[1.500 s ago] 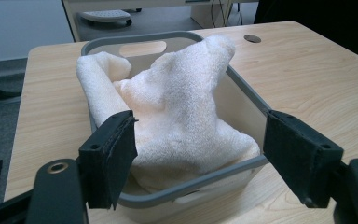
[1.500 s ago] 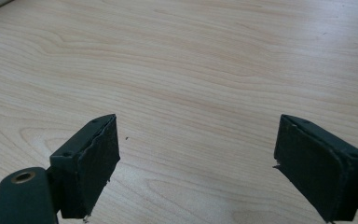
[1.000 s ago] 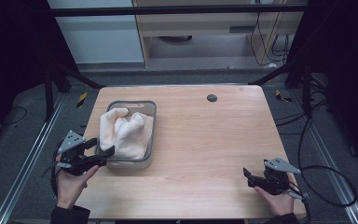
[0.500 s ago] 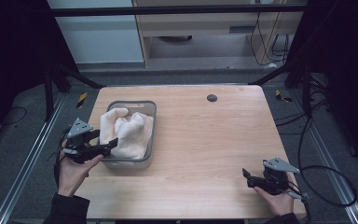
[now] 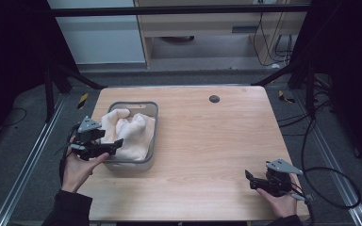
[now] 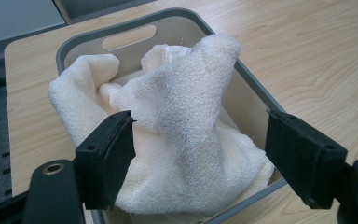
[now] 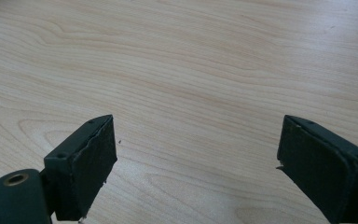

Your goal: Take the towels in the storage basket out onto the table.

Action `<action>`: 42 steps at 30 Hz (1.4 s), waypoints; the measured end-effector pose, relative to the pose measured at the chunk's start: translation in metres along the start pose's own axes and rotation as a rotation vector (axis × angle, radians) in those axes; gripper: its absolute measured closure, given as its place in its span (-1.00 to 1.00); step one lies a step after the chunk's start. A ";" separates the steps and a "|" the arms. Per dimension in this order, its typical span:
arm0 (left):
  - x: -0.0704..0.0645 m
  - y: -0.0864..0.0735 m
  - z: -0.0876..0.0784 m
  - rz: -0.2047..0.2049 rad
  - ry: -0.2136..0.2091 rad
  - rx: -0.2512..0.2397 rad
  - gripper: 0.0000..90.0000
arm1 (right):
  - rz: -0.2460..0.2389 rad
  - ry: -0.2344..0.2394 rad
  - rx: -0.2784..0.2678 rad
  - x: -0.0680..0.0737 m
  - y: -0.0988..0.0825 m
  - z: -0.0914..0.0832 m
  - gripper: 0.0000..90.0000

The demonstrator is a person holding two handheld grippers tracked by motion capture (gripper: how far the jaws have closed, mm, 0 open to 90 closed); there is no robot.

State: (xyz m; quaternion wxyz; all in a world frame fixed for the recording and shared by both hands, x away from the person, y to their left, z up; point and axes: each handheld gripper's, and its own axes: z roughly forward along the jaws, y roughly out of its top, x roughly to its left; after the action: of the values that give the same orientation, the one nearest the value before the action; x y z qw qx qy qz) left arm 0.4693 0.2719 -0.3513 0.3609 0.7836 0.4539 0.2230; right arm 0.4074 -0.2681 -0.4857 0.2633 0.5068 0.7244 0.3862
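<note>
A cream towel (image 5: 127, 131) (image 6: 177, 126) lies bunched in a grey plastic bin (image 5: 152, 127) (image 6: 256, 88) on the left side of the wooden table (image 5: 207, 141). My left gripper (image 5: 108, 146) (image 6: 200, 158) hangs open at the bin's near left edge, its jaws on either side of the towel's near fold without closing on it. At the table's near right corner my right gripper (image 5: 252, 180) (image 7: 196, 163) is held low over bare wood, open and with nothing between its jaws.
A small dark round hole (image 5: 214, 99) sits near the table's far edge. Dark frame posts and cables (image 5: 330, 174) flank the table, and the floor drops away beyond its edges. The bin has a handle slot (image 6: 129, 37) in its far wall.
My left gripper has moved up and toward the bin, from beside its near left corner to over the towel's near edge. The right gripper has stayed put.
</note>
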 end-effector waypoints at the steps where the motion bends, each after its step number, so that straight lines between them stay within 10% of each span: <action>1: 0.000 0.001 0.002 0.004 -0.001 0.009 -0.47 | 0.002 0.003 0.004 0.000 0.000 0.000 -0.74; 42: -0.002 0.011 0.049 0.047 -0.003 0.207 -0.05 | -0.011 0.019 0.028 0.002 -0.001 0.003 -0.74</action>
State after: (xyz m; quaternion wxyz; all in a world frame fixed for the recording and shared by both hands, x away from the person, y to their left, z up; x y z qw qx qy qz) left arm 0.5072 0.2484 -0.3745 0.2734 0.8275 0.4553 0.1822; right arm 0.4086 -0.2659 -0.4880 0.2512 0.5028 0.7349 0.3795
